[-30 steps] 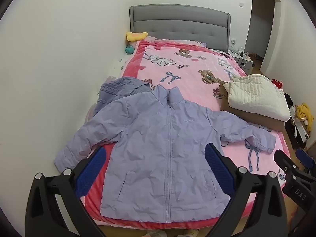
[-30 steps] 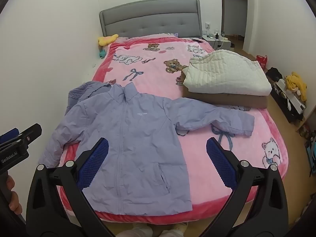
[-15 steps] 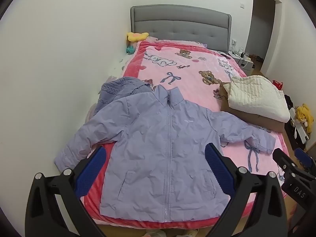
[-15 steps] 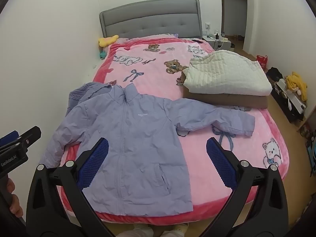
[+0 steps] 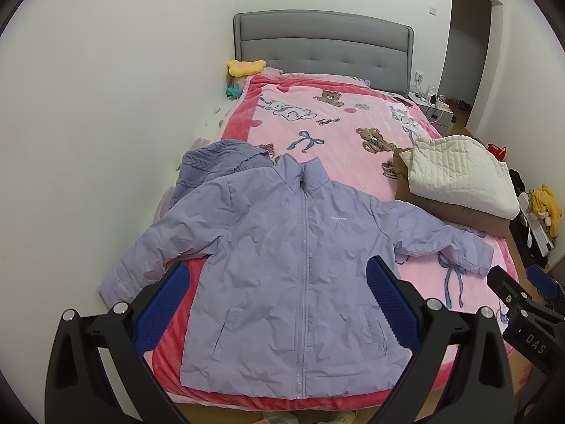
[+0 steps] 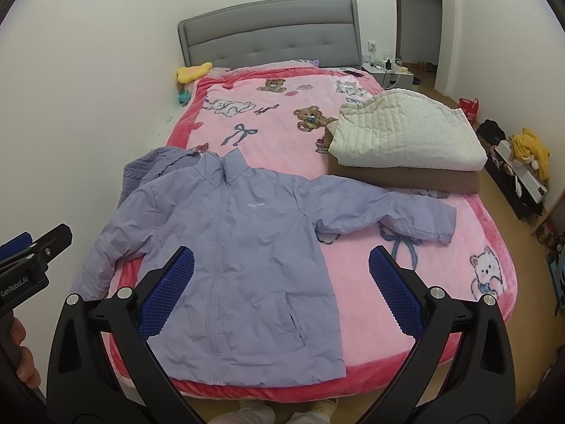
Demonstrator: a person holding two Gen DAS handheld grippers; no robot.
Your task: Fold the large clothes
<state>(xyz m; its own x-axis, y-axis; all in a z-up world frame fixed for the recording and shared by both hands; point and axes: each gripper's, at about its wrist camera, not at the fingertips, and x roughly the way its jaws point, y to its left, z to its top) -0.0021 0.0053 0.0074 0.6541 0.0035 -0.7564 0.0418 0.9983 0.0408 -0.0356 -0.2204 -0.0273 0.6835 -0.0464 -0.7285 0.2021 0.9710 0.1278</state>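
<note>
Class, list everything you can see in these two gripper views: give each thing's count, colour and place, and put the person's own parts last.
jacket: 1, lilac, zipped, spread flat at the foot of the bed
sweater: 1, lilac knit, under the jacket's shoulder by the wall
blanket: 1, pink with bears and bows, covering the bed
folded quilts: 2, cream on brown, stacked on the bed's far side from the wall
headboard: 1, grey, against the far wall
plush toy: 1, yellow, by the headboard
left gripper: 1, black with blue pads, open above the jacket
right gripper: 1, same colours, open
</note>
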